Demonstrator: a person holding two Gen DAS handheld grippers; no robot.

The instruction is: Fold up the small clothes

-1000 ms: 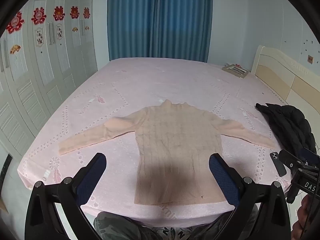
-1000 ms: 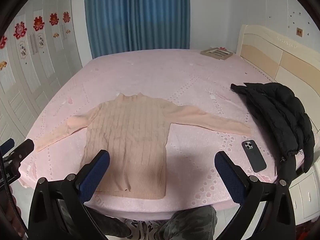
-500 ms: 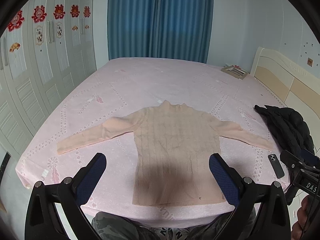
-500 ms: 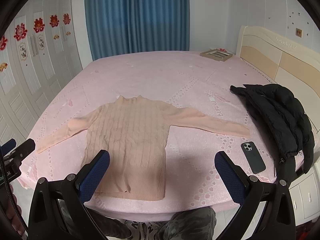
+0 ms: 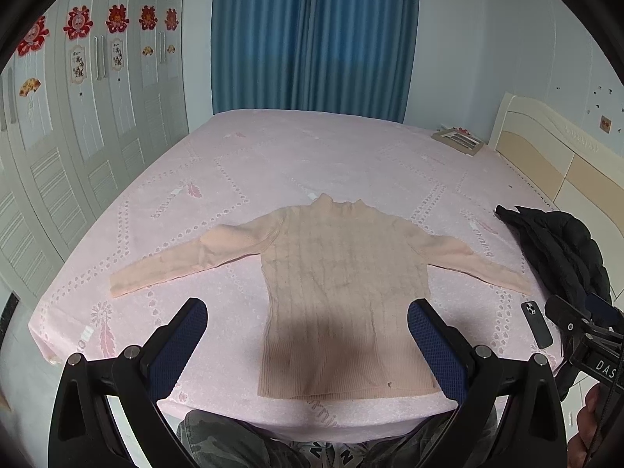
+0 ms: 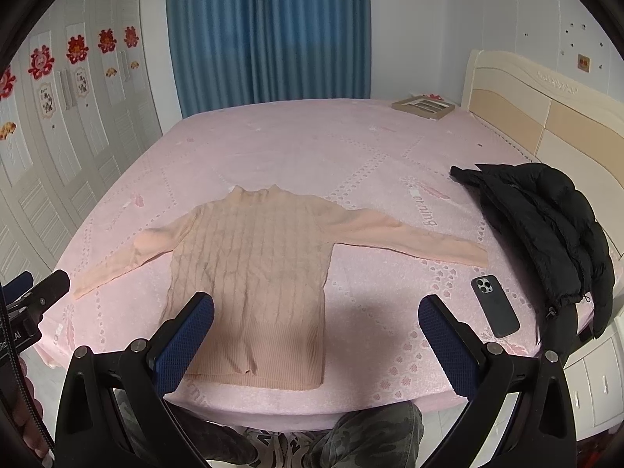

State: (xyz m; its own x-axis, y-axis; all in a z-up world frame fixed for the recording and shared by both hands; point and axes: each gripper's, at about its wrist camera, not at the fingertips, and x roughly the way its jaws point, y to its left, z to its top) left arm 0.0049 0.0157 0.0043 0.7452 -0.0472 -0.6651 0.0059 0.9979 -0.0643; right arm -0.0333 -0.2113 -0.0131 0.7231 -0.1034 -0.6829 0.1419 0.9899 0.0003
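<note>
A small peach ribbed sweater [image 5: 343, 288] lies flat on the pink bed [image 5: 312, 156], face up, both sleeves spread sideways, hem at the near edge. It also shows in the right wrist view [image 6: 253, 273]. My left gripper [image 5: 308, 323] is open and empty, held above the near edge over the sweater's hem. My right gripper [image 6: 316, 319] is open and empty, above the near edge just right of the sweater's body.
A black puffer jacket [image 6: 546, 226] lies at the bed's right side, with a dark phone [image 6: 494, 306] beside it. A flat box [image 6: 424, 107] sits at the far right corner. White wardrobes [image 5: 78, 136] line the left; the headboard [image 6: 546, 117] is right.
Both grippers have drawn back and up a little from the bed, so the sweater sits slightly farther off. Nothing was grasped and the sweater has not moved.
</note>
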